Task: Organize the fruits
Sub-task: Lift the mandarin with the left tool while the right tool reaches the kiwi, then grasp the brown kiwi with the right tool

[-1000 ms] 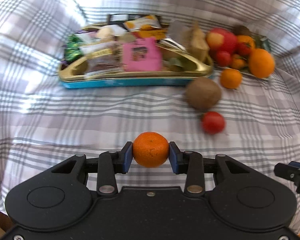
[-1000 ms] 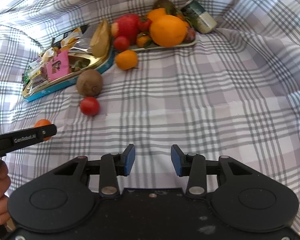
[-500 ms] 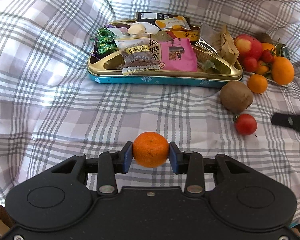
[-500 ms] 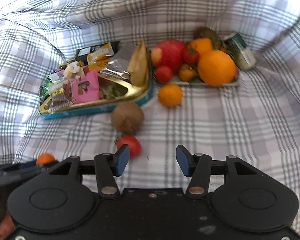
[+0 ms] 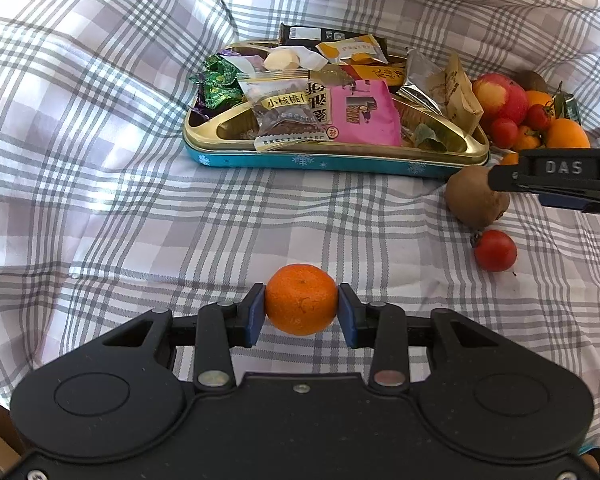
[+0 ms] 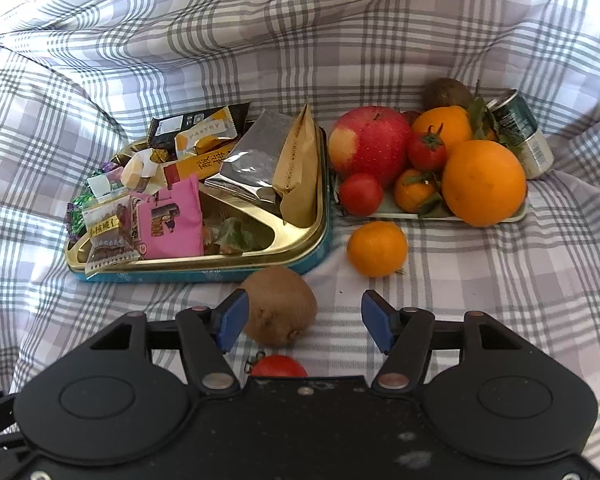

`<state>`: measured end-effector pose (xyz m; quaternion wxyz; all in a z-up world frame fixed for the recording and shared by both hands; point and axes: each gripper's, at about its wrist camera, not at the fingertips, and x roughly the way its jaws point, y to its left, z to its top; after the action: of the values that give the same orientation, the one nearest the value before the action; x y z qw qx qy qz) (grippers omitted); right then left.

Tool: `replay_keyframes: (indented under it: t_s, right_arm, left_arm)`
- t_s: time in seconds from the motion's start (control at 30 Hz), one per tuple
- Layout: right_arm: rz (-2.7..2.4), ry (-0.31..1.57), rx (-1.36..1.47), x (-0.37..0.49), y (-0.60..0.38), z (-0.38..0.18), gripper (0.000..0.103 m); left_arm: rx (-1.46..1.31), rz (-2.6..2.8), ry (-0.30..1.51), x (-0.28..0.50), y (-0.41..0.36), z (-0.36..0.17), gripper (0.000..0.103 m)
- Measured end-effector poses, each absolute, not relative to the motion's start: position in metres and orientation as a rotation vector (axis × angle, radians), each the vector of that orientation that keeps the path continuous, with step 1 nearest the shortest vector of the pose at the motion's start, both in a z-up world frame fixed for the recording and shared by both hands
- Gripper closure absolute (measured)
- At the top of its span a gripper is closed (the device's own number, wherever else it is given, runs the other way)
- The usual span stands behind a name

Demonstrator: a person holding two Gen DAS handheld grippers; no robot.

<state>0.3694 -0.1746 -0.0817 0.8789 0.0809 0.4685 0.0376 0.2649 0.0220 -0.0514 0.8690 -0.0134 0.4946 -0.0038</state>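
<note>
Left tool (image 5: 301, 312) clamps a mandarin (image 5: 301, 299); right tool (image 6: 303, 322), marked "DAS", is opening.

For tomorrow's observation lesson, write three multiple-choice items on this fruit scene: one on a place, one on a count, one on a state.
1. Where does the loose kiwi lie?
A. on the checked cloth, in front of the snack tin
B. inside the snack tin
C. on the fruit tray

2. How many tomatoes lie on the fruit tray?
A. none
B. two
C. five

3. What does the left gripper hold?
A. nothing
B. a tomato
C. a mandarin

Answers:
1 A: it rests on cloth, by the tin's near wall.
2 B: one beside the apple, one higher up.
3 C: both pads press the mandarin.
</note>
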Motion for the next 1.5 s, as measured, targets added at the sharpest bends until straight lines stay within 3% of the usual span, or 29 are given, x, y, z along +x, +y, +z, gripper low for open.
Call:
replay_keyframes:
  t_s: [0.73,0.83,0.87,1.5]
  right_arm:
    - [0.081,0.979,0.155,0.388,-0.149,-0.122,0.033]
    - [0.083,0.959,0.134,0.386,-0.148,-0.122,0.035]
    - [0.093,0.951,0.124,0.385,-0.146,-0.121,0.042]
    - [0.052,0.891,0.193,0.314,-0.182,-0.051,0.043]
  left_arm:
    - [-0.055,0.001,1.068,0.26,0.027,-0.054,0.056]
    - [-0.055,0.002,1.065,0.258,0.027,-0.052,0.056]
    - [-0.056,0.003,1.064,0.257,0.027,-0.052,0.056]
    - [-0.031,-0.025,0.978,0.203,0.013,-0.008,0.056]
